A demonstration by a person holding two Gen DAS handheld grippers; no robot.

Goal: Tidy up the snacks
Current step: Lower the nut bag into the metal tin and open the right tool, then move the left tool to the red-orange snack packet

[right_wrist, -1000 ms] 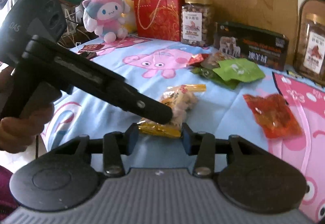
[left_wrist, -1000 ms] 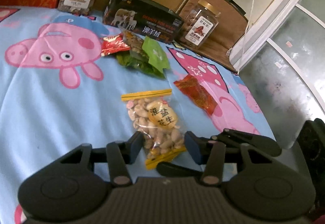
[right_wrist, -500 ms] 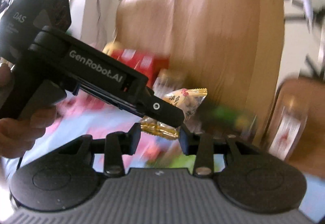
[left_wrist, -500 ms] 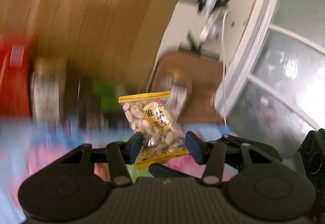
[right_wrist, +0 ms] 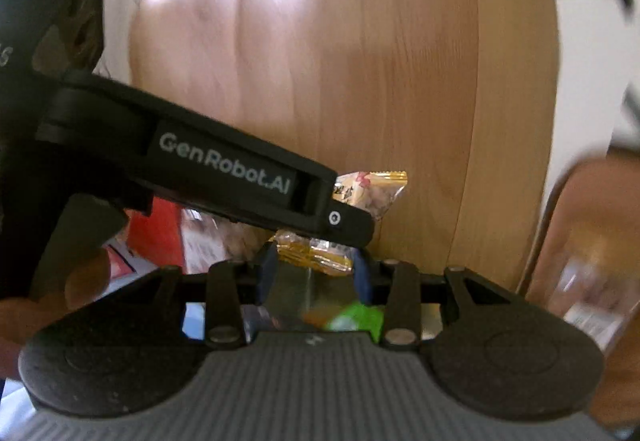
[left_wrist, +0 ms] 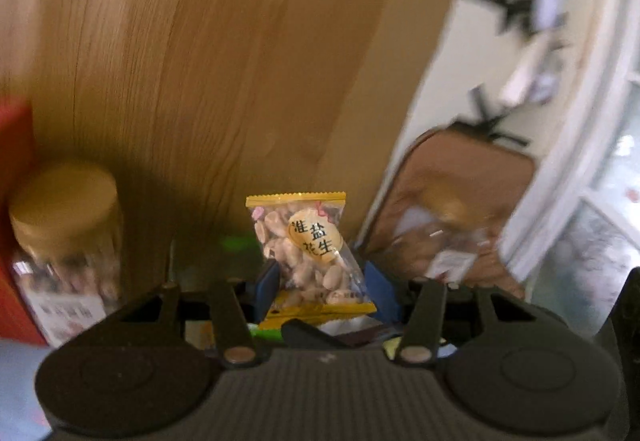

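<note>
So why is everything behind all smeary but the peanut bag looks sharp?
Left wrist view: the peanut bag in the left gripper is crisp, while the jar and wall behind are smeared. Right wrist view: the wooden board is streaked with a bright patch of glare; the left gripper's lettering stays readable.

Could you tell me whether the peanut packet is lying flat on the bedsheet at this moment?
No, the peanut packet is held upright in the air by the left gripper, with the wooden panel behind it.

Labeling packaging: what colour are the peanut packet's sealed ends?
Yellow-gold on the peanut packet; clearest in the left wrist view.
</note>
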